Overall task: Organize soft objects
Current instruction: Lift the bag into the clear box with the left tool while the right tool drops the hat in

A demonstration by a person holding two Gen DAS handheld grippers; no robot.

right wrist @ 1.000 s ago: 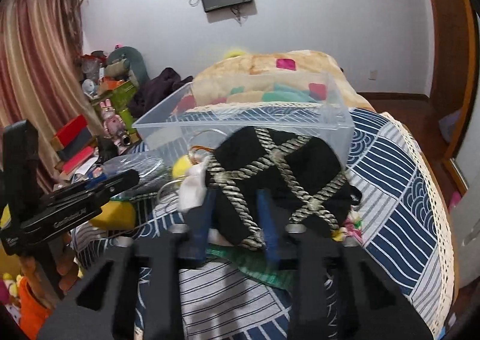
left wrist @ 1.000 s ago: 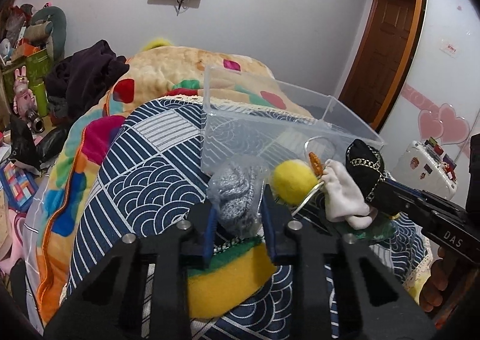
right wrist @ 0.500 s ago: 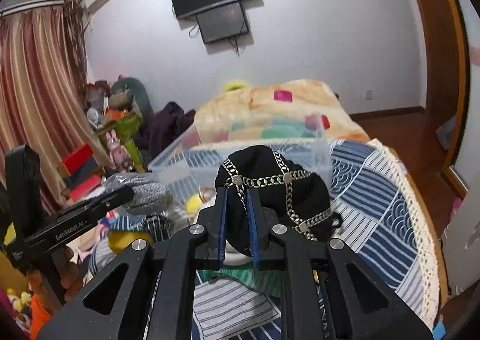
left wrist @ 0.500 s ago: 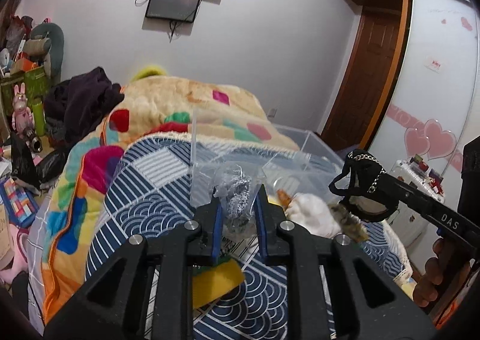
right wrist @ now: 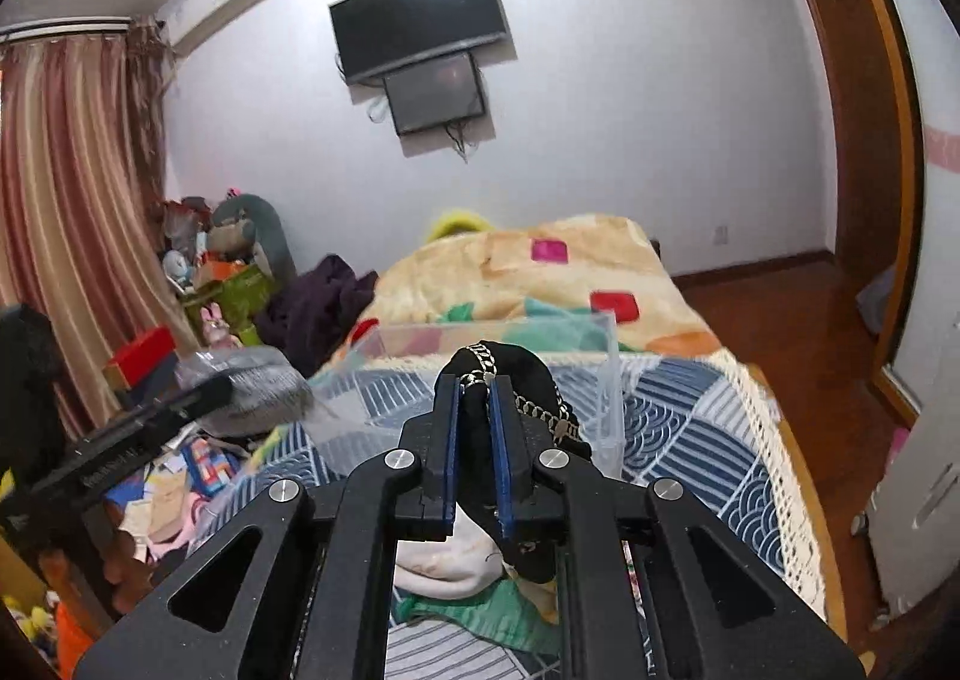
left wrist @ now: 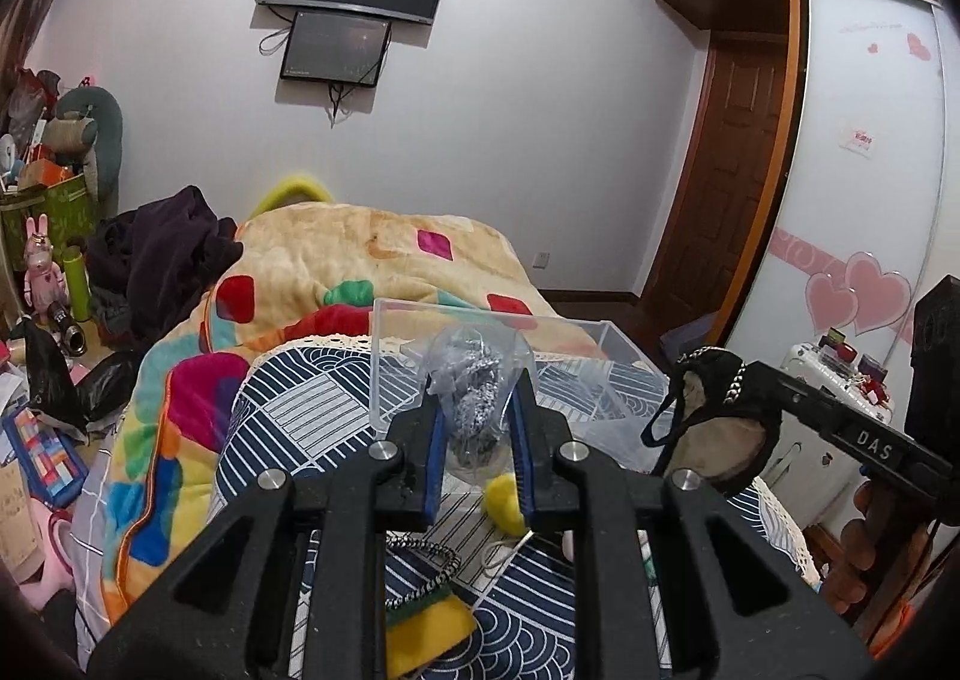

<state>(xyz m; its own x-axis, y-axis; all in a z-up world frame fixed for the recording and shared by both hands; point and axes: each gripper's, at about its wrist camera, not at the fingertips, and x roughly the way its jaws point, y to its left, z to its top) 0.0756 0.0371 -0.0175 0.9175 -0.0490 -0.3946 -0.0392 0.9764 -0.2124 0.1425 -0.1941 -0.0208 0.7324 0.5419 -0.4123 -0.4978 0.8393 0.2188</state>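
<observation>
My left gripper point(left wrist: 477, 398) is shut on a clear bag holding a grey knitted item point(left wrist: 474, 398) and holds it up in front of the clear plastic bin point(left wrist: 624, 350). My right gripper point(right wrist: 474, 386) is shut on a black hat with a metal chain point(right wrist: 516, 374), lifted near the bin's point(right wrist: 609, 374) right corner. The hat also shows in the left wrist view point(left wrist: 717, 416), and the bagged grey item shows in the right wrist view point(right wrist: 258, 386). A yellow ball point(left wrist: 503, 503) and a yellow-green sponge-like piece point(left wrist: 426, 635) lie on the bed below.
The bin sits on a blue patterned cloth point(left wrist: 288, 416) over a colourful blanket point(left wrist: 360, 254). A white soft item point(right wrist: 450, 560) and green cloth point(right wrist: 480, 614) lie under the right gripper. Clutter lines the floor at left point(left wrist: 42, 428). A white cabinet point(left wrist: 834, 380) stands right.
Both grippers have risen from the bed with their loads. The grey bagged item and the black hat now hang higher, level with the bin's rim.
</observation>
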